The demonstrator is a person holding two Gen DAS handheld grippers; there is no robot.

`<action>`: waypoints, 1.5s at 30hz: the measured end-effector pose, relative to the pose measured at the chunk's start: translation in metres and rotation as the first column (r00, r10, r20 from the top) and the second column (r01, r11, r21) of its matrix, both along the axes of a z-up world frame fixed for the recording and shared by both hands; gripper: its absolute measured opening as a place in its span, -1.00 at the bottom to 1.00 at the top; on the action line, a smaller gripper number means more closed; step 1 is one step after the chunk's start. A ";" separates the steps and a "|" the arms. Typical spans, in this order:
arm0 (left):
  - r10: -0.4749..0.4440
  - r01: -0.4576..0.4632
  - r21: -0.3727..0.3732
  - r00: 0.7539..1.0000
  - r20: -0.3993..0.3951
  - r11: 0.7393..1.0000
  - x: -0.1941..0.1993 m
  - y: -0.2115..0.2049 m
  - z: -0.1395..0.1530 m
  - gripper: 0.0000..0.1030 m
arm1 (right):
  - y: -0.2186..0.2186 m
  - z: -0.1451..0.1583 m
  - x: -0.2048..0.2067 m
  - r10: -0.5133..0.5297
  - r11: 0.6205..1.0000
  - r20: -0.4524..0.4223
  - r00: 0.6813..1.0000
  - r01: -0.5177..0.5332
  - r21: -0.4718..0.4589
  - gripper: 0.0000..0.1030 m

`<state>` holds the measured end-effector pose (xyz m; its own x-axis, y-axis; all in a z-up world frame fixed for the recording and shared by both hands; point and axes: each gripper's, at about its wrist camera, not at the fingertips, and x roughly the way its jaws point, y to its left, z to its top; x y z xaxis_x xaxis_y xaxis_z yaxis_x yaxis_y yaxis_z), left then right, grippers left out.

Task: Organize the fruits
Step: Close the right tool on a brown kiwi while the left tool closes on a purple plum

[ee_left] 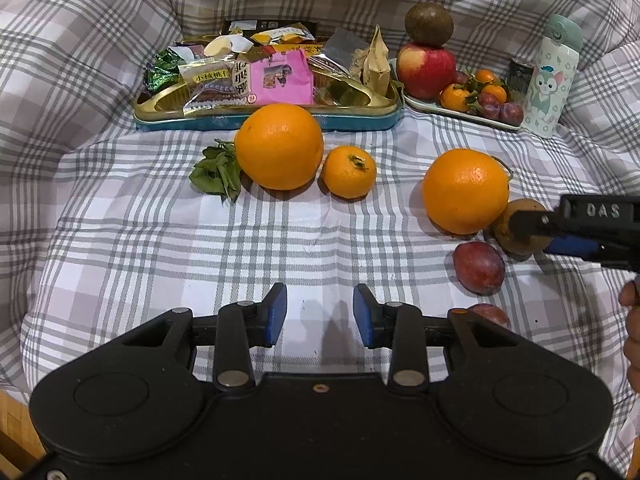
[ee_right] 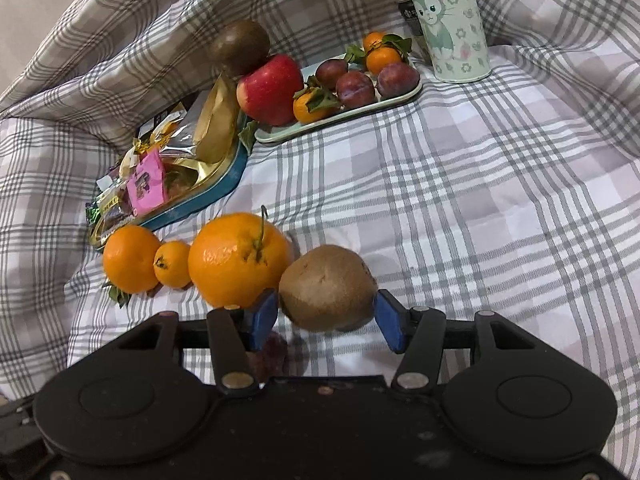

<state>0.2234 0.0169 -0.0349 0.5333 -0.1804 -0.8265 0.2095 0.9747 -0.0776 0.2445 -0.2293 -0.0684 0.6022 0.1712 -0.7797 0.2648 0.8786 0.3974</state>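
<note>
Right wrist view: our right tongs (ee_right: pixel 326 314) clamp the kiwi (ee_right: pixel 328 286); left tongs (ee_left: pixel 320 314) gape empty. Tray (ee_right: pixel 320 122) holds apple, plums, tangerines. Outstanding on the bed: oranges (ee_left: pixel 279 146), a tangerine, plums (ee_left: pixel 478 267).

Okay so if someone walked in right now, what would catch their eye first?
Probably the right gripper closed around a brown kiwi, right beside a big orange on the plaid cloth. Farther back, a red apple with a dark round fruit balanced on top stands at the end of the pale fruit tray.
</note>
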 end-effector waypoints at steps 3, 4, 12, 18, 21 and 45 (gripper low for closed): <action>-0.005 0.005 -0.006 1.000 -0.006 1.000 -0.002 0.000 -0.001 -0.12 | 0.001 0.000 0.005 -0.009 1.000 0.007 1.000 0.009 -0.006 0.13; -0.007 0.007 -0.007 1.000 -0.007 1.000 -0.003 0.000 -0.001 -0.12 | 0.000 0.000 0.007 -0.010 1.000 0.007 1.000 0.010 -0.008 0.13; -0.027 0.027 -0.021 1.000 -0.014 0.999 -0.010 -0.003 0.001 -0.12 | 0.005 -0.007 0.017 0.016 0.999 -0.002 1.000 -0.016 -0.040 0.13; -0.076 0.076 -0.023 0.997 -0.002 0.997 -0.019 -0.012 0.005 -0.12 | 0.006 -0.009 0.012 0.027 0.999 0.017 0.999 -0.027 -0.042 0.11; -0.109 0.109 -0.030 0.994 0.006 0.994 -0.023 -0.019 0.007 -0.12 | 0.006 -0.007 0.005 0.036 0.998 0.022 0.999 -0.035 -0.051 0.11; -0.275 0.274 -0.023 0.961 -0.042 0.961 -0.031 -0.085 -0.003 -0.12 | -0.021 0.001 -0.048 0.028 0.995 0.027 0.999 -0.025 -0.101 0.11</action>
<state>0.1925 -0.0678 -0.0384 0.4240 -0.3287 -0.8439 0.4647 0.8788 -0.1088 0.1967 -0.2506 -0.0673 0.6204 0.1090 -0.7767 0.2311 0.9209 0.3139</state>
